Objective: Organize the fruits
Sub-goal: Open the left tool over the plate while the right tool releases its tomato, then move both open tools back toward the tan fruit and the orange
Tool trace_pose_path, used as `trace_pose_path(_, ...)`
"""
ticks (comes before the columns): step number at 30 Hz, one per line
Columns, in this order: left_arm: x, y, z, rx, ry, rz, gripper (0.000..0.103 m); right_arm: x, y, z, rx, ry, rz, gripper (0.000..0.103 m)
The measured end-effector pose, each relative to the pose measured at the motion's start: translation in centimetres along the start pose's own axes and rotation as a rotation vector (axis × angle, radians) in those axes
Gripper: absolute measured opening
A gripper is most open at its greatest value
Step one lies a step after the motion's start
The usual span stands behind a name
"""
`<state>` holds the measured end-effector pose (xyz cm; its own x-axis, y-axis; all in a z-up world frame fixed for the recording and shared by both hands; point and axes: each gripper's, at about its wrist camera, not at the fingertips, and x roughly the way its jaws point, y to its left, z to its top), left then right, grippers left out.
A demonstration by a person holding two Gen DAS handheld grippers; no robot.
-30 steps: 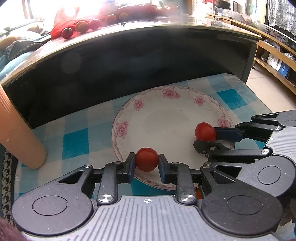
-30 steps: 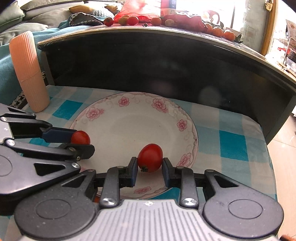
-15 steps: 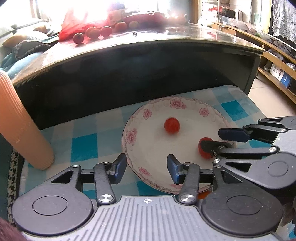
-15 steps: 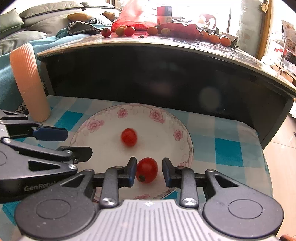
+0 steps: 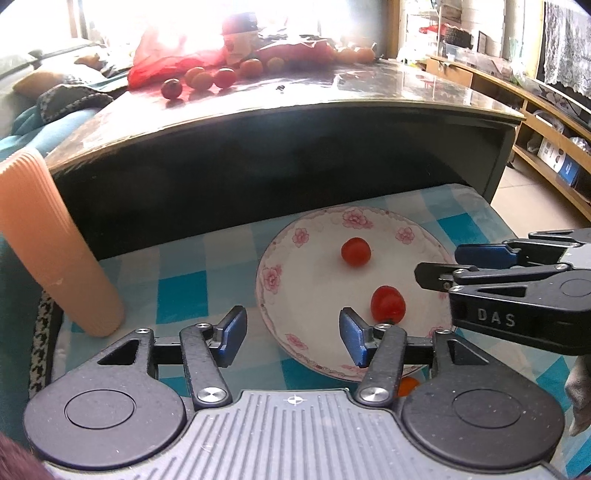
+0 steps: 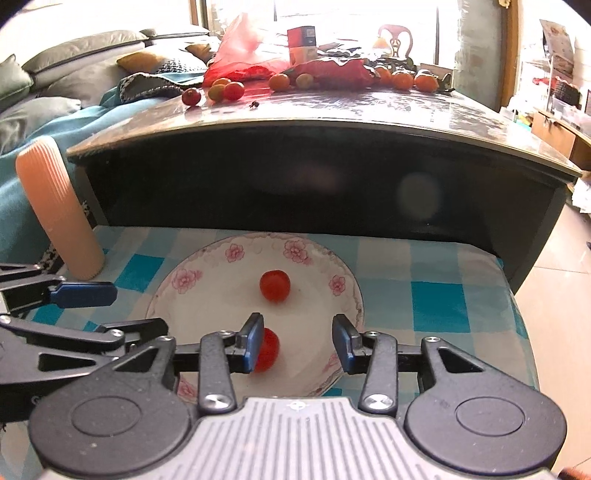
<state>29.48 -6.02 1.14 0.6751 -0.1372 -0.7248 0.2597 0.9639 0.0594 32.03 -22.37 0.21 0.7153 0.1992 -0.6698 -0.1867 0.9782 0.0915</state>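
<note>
Dark table [image 6: 332, 125] carried more fruit [image 6: 225, 90]; flowered plate [image 5: 280, 258] below held two tomatoes [image 5: 355, 251]. Left gripper [image 5: 291, 332] and right gripper [image 6: 298, 341] had just been opening, both empty. Drop-off step looked done; next, probably reach up for loose fruit.

A dark glossy table [image 6: 332, 155] stands before bright windows [image 6: 354, 14].
</note>
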Motion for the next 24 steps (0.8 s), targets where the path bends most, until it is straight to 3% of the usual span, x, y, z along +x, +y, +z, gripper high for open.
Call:
trace_pose_path(13, -4.0, 0.0, -1.7, -0.035, -0.018, -0.038, 0.066, -4.0, 2.0, -1.4, -0.009, 0.002, 0.026, 0.054)
trace_pose_path(24, -7.5, 0.3, -5.8, -0.065, 0.027, -0.063, 0.067, -8.4, 3.6, -5.7, -0.021, 0.064, 0.052, 0.054)
